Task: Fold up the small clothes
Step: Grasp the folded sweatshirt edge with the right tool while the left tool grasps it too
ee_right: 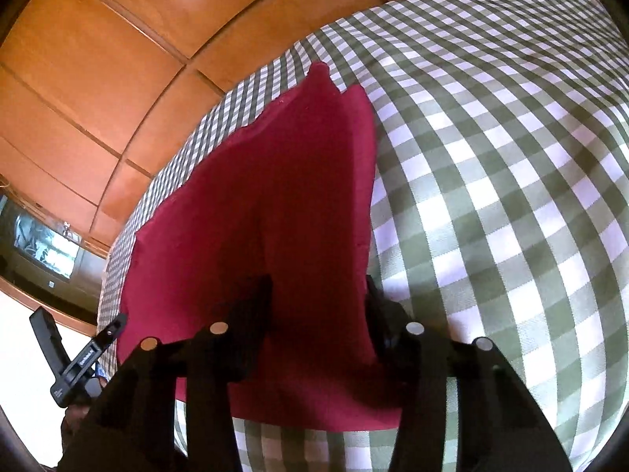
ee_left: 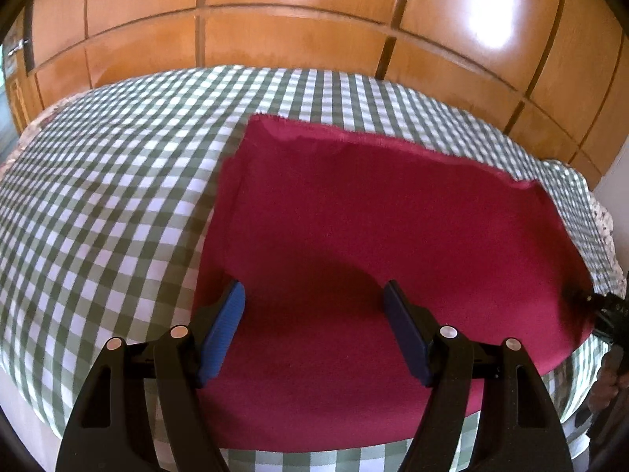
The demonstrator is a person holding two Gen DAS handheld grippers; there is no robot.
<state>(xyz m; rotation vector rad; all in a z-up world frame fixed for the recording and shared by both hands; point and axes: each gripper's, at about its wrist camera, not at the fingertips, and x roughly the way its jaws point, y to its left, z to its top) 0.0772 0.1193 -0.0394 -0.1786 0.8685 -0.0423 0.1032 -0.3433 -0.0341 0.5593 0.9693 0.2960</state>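
A dark red cloth (ee_left: pixel 373 236) lies flat on the green-and-white checked tablecloth (ee_left: pixel 98 196). My left gripper (ee_left: pixel 314 306) is open, its blue pads apart, just above the cloth's near part. My right gripper (ee_right: pixel 318 299) is open at the cloth's (ee_right: pixel 275 216) near right edge, one finger over the cloth and the other at its edge; the cloth's right edge rises between the fingers. The right gripper also shows at the right edge of the left wrist view (ee_left: pixel 605 310), at the cloth's right corner. The left gripper shows in the right wrist view (ee_right: pixel 78 358) at the lower left.
The checked cloth (ee_right: pixel 491 196) covers a table that ends close to wooden wardrobe doors (ee_left: pixel 314 19) behind. The table's near edge is just below the grippers. A white wall (ee_left: pixel 617 188) stands at the right.
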